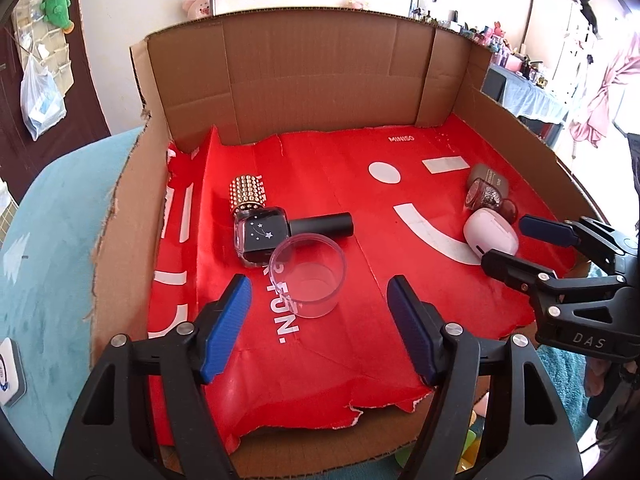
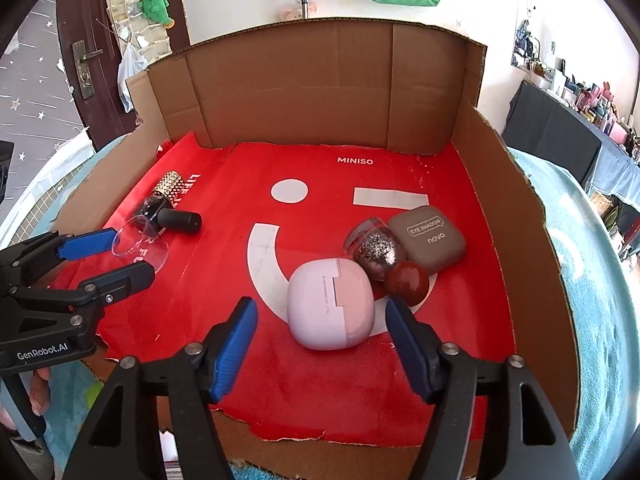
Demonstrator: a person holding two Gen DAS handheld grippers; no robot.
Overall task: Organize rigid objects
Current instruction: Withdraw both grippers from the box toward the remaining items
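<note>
Risk is arising at the clear cup (image 1: 307,274), lying sideways on red paper (image 1: 400,280) between the empty, apart jaws of the left gripper (image 1: 320,328): it may roll. The right gripper (image 2: 320,344), also apart, is flanking the pink case (image 2: 332,306).

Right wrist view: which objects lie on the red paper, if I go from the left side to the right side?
Studded gold cap → black bottle cap → pink-white case → glitter bottle → dark red ball → brown eye shadow case. The clear cup and the dark bottle on the left overlap, so I leave them out.
</note>
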